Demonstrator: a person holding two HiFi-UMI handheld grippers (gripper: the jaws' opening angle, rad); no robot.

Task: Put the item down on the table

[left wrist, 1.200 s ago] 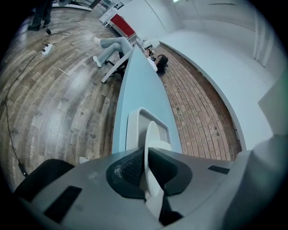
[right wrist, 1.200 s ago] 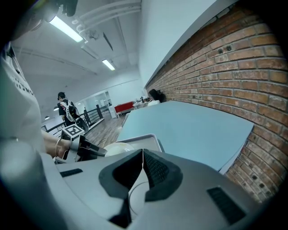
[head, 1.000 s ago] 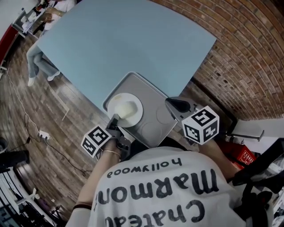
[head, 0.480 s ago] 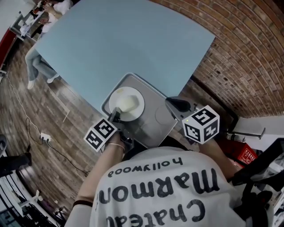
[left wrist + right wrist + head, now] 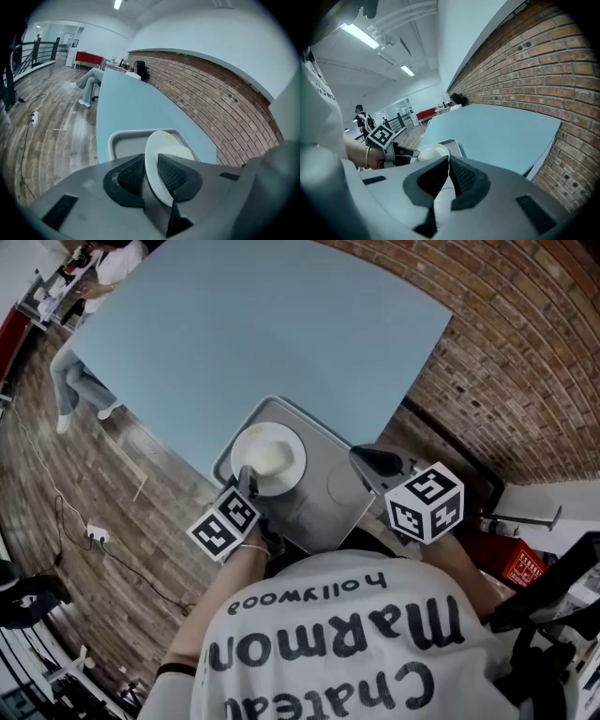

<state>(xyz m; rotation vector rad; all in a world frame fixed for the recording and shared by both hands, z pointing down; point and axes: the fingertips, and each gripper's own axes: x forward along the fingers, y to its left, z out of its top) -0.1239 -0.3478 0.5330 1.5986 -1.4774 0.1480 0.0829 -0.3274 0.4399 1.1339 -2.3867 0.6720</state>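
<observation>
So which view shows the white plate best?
Head view: the whole plate shows, on the grey tray. Left gripper view: only part, between the left gripper's jaws, which have just been opening. Right gripper view: just a sliver.

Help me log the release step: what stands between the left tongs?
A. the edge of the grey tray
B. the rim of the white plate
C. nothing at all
B: the left gripper view shows the rim of the white plate standing between the pads of the left tongs, which have just been opening.
</observation>
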